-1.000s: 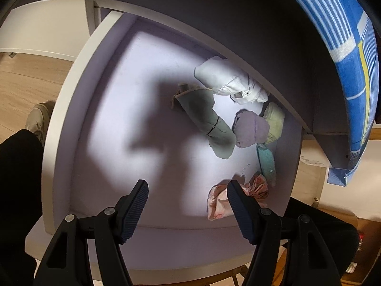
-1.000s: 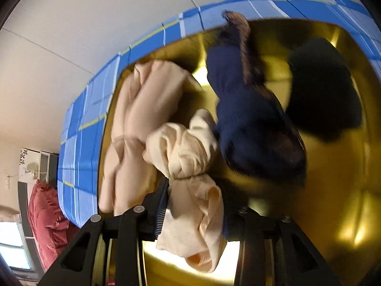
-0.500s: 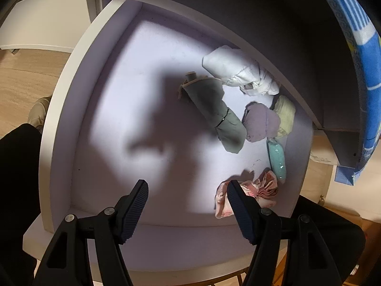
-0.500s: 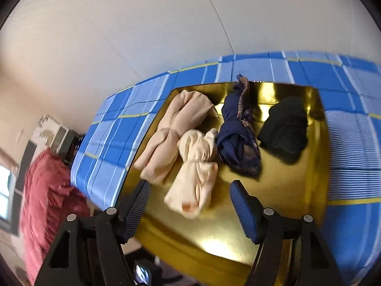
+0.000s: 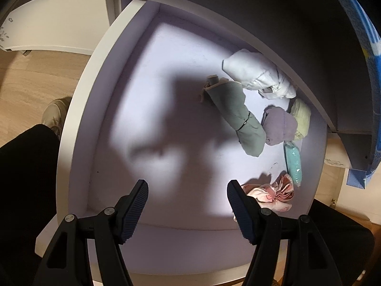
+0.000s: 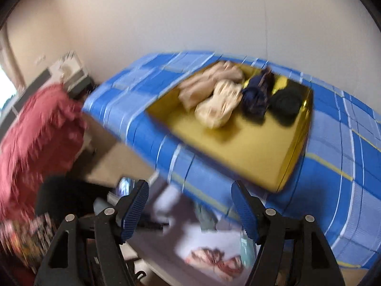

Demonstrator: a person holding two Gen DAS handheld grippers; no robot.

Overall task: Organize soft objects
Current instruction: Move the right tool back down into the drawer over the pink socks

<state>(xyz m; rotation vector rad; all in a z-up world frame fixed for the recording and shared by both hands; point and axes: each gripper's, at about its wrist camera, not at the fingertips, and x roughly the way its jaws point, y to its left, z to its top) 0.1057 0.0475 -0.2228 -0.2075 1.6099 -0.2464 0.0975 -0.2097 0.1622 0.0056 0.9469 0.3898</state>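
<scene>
My left gripper [image 5: 187,186] hangs open over a white drawer [image 5: 78,109], nothing between its fingers. Along the drawer's right side lie a white bundle [image 5: 252,76], a grey-green roll [image 5: 238,114], a mauve bundle [image 5: 278,126], a pale yellow piece [image 5: 301,116], a teal roll [image 5: 294,164] and a pink patterned bundle [image 5: 273,194]. My right gripper [image 6: 189,186] is empty, its jaws opening, well back from a gold tray [image 6: 238,147]. In the tray lie a cream bundle [image 6: 219,104], a peach one [image 6: 209,78], a navy one [image 6: 257,93] and a black one [image 6: 285,100].
The gold tray rests on a blue checked cloth [image 6: 345,155] above the drawer. A red fabric heap [image 6: 35,138] lies at the left. A person's dark trouser leg [image 5: 26,178] and shoe [image 5: 54,112] stand beside the drawer on wood flooring. The right view is blurred.
The right gripper let go of the cream bundle, opened, rolled and pulled back from the gold tray, which now looks small and far. The left gripper barely moved.
</scene>
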